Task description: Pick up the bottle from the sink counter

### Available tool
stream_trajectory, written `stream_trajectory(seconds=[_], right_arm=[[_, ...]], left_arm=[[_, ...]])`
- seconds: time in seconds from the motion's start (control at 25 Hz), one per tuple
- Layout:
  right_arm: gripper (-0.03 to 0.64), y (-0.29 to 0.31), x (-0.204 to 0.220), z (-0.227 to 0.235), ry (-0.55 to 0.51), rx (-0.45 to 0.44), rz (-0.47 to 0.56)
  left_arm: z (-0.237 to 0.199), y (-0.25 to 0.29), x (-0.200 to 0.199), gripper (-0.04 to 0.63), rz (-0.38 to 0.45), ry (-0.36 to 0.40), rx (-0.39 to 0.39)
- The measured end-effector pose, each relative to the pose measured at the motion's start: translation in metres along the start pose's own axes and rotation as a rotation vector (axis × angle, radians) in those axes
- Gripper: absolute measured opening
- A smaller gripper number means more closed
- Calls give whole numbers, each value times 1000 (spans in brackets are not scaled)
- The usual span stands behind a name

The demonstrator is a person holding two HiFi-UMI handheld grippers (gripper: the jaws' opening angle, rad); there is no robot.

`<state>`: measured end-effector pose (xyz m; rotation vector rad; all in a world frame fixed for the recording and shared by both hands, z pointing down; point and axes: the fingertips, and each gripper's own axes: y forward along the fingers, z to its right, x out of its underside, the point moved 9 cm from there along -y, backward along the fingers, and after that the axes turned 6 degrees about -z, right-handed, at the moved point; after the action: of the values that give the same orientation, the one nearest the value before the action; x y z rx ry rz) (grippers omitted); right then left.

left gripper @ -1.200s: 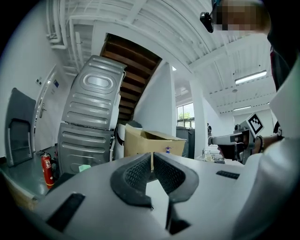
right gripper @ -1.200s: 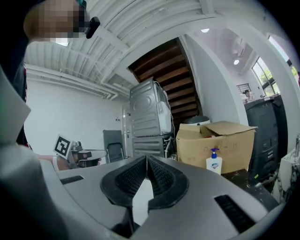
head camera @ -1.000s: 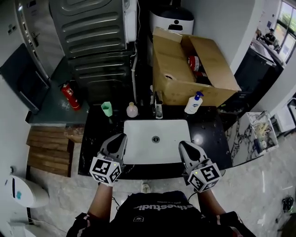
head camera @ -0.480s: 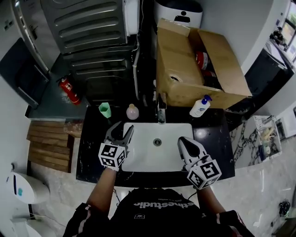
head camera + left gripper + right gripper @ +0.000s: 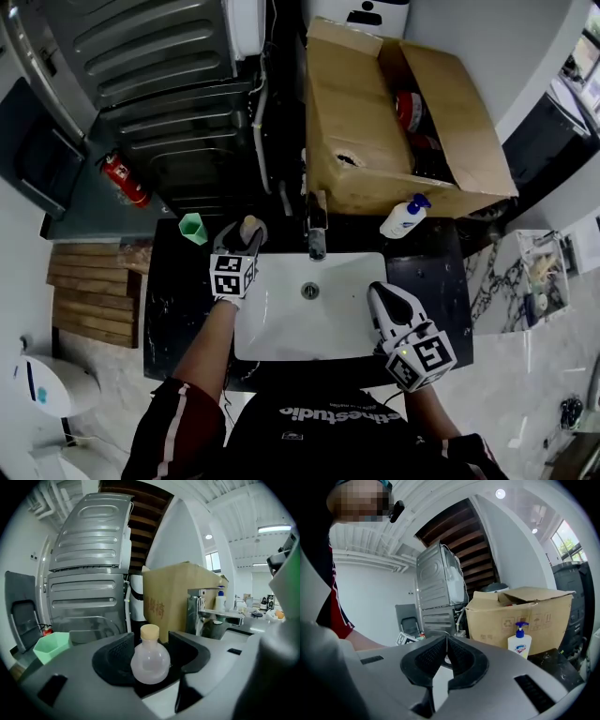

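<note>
While the left claw is spread wide over the black bench, the bottle stands upright between its ribbed dark pads, close to both. It is round-bellied and frosted, with a tan cap. The right claw is pinched closed and empty, by the white sink. Beyond are a green faceted cup and a cardboard box.

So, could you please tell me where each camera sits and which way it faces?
Head view: on the person's head, looking steeply down at the sink counter; forearms, left hand-held gripper and right hand-held gripper show.
Left gripper view: on the left one, facing along its parted jaws at the bottle between them.
Right gripper view: on the right one, facing the cardboard box; its closed jaws show.
Shared: the bottle, in head and left gripper views.
</note>
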<state>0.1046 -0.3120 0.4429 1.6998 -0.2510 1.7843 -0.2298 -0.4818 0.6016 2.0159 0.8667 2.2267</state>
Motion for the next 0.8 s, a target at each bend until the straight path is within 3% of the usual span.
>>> stream_trajectory(seconds=[0.24,0.36,0.48,0.64,0.8], right_arm=[[43,3,6,16,15,26,-26],[43,6,8,17,16,29,-36],[43,9,7,16,15,25,-38],[43,10,3,9,1,13,-31],[43,6,-1,-2,-17,9,-32]], left_arm=[[-6,30,-5,225,-29,10,13],[-5,33,-6,146,-46,35,-1],[-4,32,-6,146,-52,40,5],[0,18,-3,144,-54,31,35],[14,-25,-7,144,-2,26,78]])
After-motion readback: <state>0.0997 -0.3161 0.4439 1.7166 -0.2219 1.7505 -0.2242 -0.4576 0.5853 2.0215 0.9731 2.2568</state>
